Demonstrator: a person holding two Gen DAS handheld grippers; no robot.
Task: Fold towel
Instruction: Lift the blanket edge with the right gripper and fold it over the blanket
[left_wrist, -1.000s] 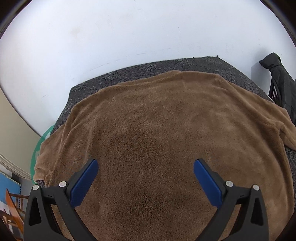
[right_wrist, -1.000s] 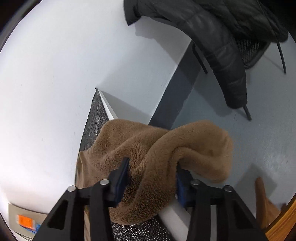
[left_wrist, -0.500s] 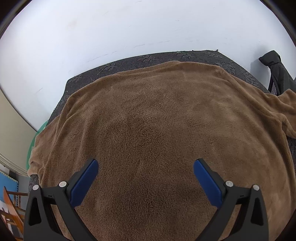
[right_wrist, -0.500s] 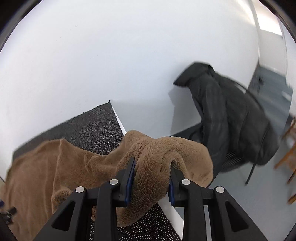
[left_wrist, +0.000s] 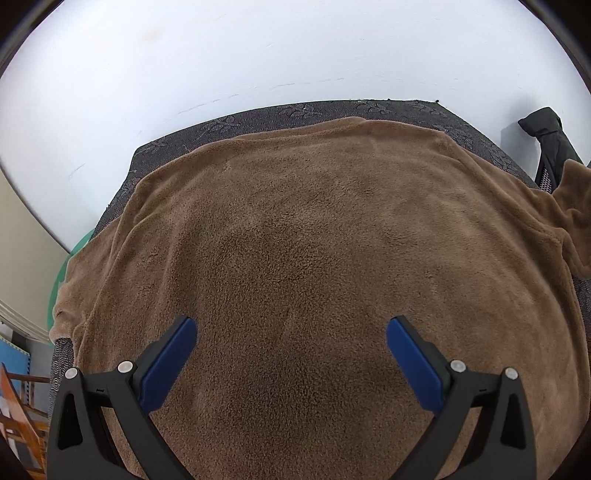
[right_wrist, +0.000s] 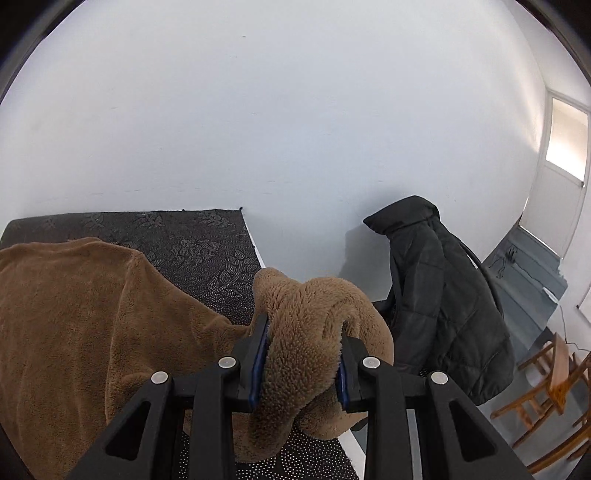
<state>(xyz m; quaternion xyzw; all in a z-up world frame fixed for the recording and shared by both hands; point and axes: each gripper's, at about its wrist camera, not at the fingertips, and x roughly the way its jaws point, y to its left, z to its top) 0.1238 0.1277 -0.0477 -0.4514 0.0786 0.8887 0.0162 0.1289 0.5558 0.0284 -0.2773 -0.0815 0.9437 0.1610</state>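
A fluffy brown towel (left_wrist: 314, 258) lies spread over a table with a dark patterned cloth (left_wrist: 258, 116). My left gripper (left_wrist: 290, 332) hovers wide open just above the towel's near middle, nothing between its blue pads (left_wrist: 166, 360). In the right wrist view my right gripper (right_wrist: 301, 325) is shut on a bunched corner of the towel (right_wrist: 306, 332), lifted at the table's right edge. The rest of the towel (right_wrist: 74, 314) trails away to the left over the dark cloth (right_wrist: 199, 258).
A white wall (right_wrist: 295, 110) runs behind the table. A chair draped with a black jacket (right_wrist: 443, 295) stands just right of the table. Wooden chairs (right_wrist: 546, 391) sit on the floor at far right. Past the table's left edge show a green object (left_wrist: 62, 266) and wooden furniture (left_wrist: 18, 406).
My right gripper, still shut on the towel corner, has swung round from facing the jacket to facing the wall. The left gripper has stayed open and edged forward over the towel.
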